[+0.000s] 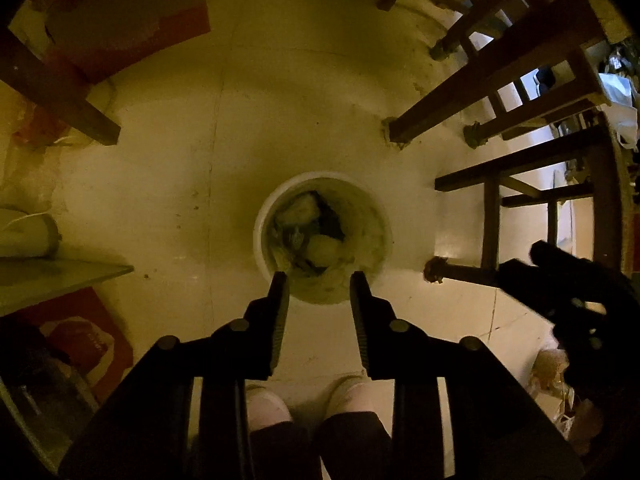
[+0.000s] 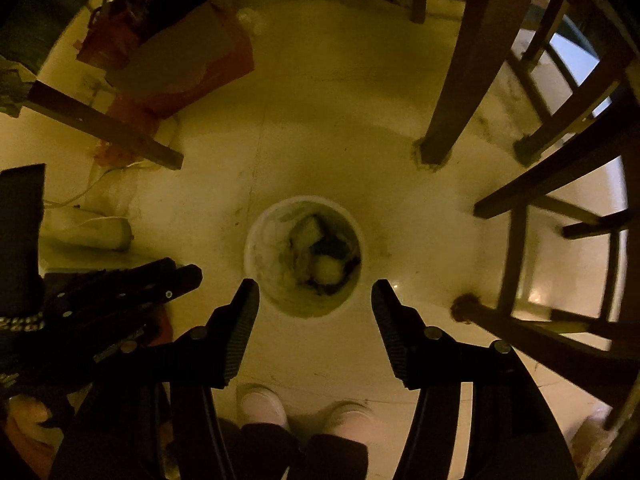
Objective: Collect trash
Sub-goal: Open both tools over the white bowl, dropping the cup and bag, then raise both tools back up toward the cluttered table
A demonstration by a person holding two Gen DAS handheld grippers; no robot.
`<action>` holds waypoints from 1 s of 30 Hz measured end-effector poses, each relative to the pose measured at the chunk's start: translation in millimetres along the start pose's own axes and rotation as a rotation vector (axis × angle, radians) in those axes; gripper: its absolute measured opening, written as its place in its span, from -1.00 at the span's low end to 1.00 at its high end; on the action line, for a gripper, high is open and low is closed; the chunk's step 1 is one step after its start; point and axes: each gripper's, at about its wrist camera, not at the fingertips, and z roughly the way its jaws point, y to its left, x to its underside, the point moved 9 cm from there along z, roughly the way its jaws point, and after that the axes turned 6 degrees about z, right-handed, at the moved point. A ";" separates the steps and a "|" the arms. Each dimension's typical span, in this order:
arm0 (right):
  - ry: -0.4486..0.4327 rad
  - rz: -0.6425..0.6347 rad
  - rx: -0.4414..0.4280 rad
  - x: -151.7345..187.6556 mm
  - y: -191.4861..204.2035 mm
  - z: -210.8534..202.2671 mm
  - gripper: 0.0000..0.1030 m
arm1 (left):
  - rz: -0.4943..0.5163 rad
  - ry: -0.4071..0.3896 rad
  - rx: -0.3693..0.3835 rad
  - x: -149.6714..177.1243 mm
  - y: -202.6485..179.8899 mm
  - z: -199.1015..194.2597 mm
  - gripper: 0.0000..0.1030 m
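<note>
Nearby, chair legs beside bin.

Right gripper gapes above white bin (contents murky, perhaps paper).

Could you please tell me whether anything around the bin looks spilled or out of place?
Nothing has spilled around the white bin; its trash sits inside. The odd bits lie further off: crumpled red plastic by a wooden leg, and both tools, left and right, hover open and empty.
</note>
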 end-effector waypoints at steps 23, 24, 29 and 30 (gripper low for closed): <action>-0.310 -0.041 -0.061 -32.7 82.8 -308.7 0.06 | 0.153 -0.302 -0.078 -15.9 -61.2 -342.3 -0.40; -0.333 -0.048 -0.057 -32.9 86.8 -321.3 0.06 | 0.156 -0.322 -0.073 -16.5 -63.1 -357.7 -0.40; -0.503 -0.089 -0.042 -28.4 113.8 -409.7 0.06 | 0.181 -0.488 -0.064 -16.5 -78.3 -458.0 -0.40; -0.534 -0.094 -0.043 -27.2 118.3 -426.8 0.06 | 0.188 -0.533 -0.062 -15.6 -81.2 -482.5 -0.40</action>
